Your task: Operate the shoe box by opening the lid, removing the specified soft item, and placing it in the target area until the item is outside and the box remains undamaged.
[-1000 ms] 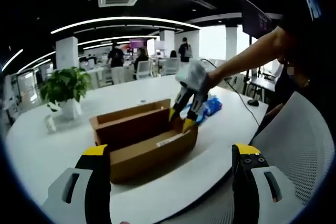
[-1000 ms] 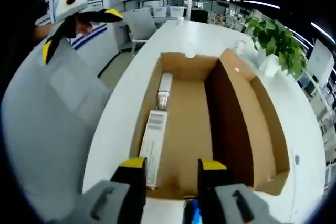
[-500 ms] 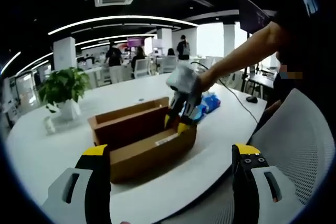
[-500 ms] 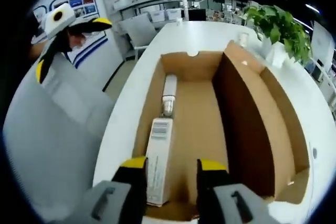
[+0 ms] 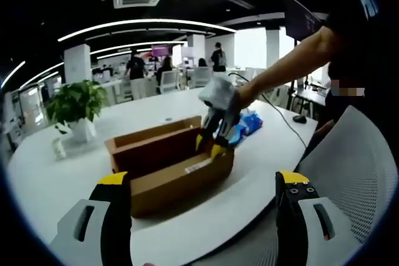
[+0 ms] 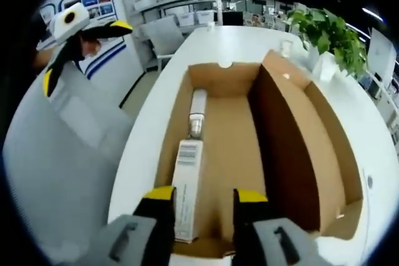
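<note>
Judging that the brown cardboard shoe box (image 5: 167, 166) already stands open on the white table (image 6: 212, 42), we hold the right gripper (image 6: 201, 195) empty, jaws apart, over its near end, the left gripper (image 5: 202, 182) wide and empty; next we must find the soft item, perhaps the blue bundle (image 5: 246, 124) beyond.

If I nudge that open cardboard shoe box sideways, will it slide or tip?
The shoe box would probably slide: it sits low and flat on the smooth white table. It looks light, nearly empty inside. Its raised lid may flex.
</note>
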Available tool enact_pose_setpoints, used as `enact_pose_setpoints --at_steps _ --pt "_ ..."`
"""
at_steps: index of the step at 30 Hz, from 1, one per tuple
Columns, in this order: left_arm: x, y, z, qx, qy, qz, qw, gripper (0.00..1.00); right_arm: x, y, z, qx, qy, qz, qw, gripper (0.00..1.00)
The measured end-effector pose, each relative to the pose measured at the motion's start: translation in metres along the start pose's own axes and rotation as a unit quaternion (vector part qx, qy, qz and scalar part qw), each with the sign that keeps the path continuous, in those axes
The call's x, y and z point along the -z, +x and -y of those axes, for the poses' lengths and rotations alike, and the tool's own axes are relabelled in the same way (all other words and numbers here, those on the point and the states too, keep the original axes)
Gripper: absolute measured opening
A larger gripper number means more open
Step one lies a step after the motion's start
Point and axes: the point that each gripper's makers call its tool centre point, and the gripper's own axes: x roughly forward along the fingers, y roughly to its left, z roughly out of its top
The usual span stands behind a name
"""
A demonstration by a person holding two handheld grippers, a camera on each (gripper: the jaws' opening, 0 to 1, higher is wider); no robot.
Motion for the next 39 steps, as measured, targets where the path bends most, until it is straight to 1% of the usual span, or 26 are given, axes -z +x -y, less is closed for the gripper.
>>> enact_pose_setpoints --at_steps 4,6,8,10,11,12,14,16,18,23,26,29,31,35,37,38,39 --pt "0.002 -0.001 -0.002 -0.001 0.002 -0.002 1.0000 1.00 -0.007 0.006 -0.002 -0.010 0.015 0.011 0.9998 0.34" --pt "0.001 -0.001 -0.002 -0.002 0.002 -0.001 1.0000 1.00 -0.010 0.010 -0.005 -0.022 0.050 0.023 0.9982 0.34" --pt "0.002 -0.002 -0.003 -0.004 0.002 -0.003 1.0000 1.00 -0.012 0.012 -0.004 -0.027 0.061 0.031 0.9973 0.32" --pt "0.002 -0.002 -0.003 -0.004 0.003 -0.003 1.0000 1.00 -0.011 0.014 -0.005 -0.026 0.055 0.027 0.9978 0.30" --pt "0.003 -0.002 -0.003 -0.004 0.004 -0.003 1.0000 1.00 -0.008 0.015 -0.005 -0.026 0.044 0.019 0.9985 0.30" --pt "0.003 -0.002 -0.003 -0.004 0.004 -0.004 1.0000 1.00 -0.009 0.015 -0.007 -0.028 0.048 0.023 0.9982 0.29" --pt "0.003 -0.002 -0.004 -0.005 0.004 -0.004 1.0000 1.00 -0.009 0.013 -0.006 -0.027 0.044 0.021 0.9984 0.29" --pt "0.002 -0.001 -0.004 -0.005 0.004 -0.004 1.0000 1.00 -0.007 0.010 -0.006 -0.024 0.029 0.014 0.9992 0.29" --pt "0.002 -0.001 -0.003 -0.005 0.005 -0.005 1.0000 1.00 -0.005 0.007 -0.005 -0.018 0.005 0.006 0.9998 0.27" --pt "0.002 -0.001 -0.003 -0.003 0.004 -0.004 1.0000 1.00 0.000 0.000 -0.001 -0.011 -0.007 -0.008 0.9999 0.25" --pt "0.002 -0.002 -0.003 -0.003 0.004 -0.003 1.0000 1.00 -0.005 -0.001 -0.002 -0.013 0.003 0.003 0.9999 0.25" --pt "0.002 -0.002 -0.003 -0.002 0.004 -0.004 1.0000 1.00 -0.015 0.004 -0.004 -0.016 0.020 0.020 0.9995 0.26" --pt "0.002 -0.002 -0.003 -0.003 0.006 -0.004 1.0000 1.00 -0.020 0.009 -0.005 -0.019 0.023 0.023 0.9993 0.26" --pt "0.002 -0.002 -0.005 -0.005 0.006 -0.003 1.0000 1.00 -0.024 0.019 -0.007 -0.025 0.031 0.021 0.9990 0.26" --pt "0.003 -0.002 -0.005 -0.006 0.006 -0.004 1.0000 1.00 -0.027 0.022 -0.008 -0.030 0.045 0.028 0.9982 0.26" --pt "0.003 -0.002 -0.006 -0.006 0.006 -0.003 1.0000 1.00 -0.031 0.023 -0.010 -0.035 0.060 0.038 0.9968 0.26" --pt "0.002 -0.002 -0.006 -0.007 0.005 -0.003 1.0000 1.00 -0.031 0.025 -0.008 -0.032 0.064 0.037 0.9967 0.25"
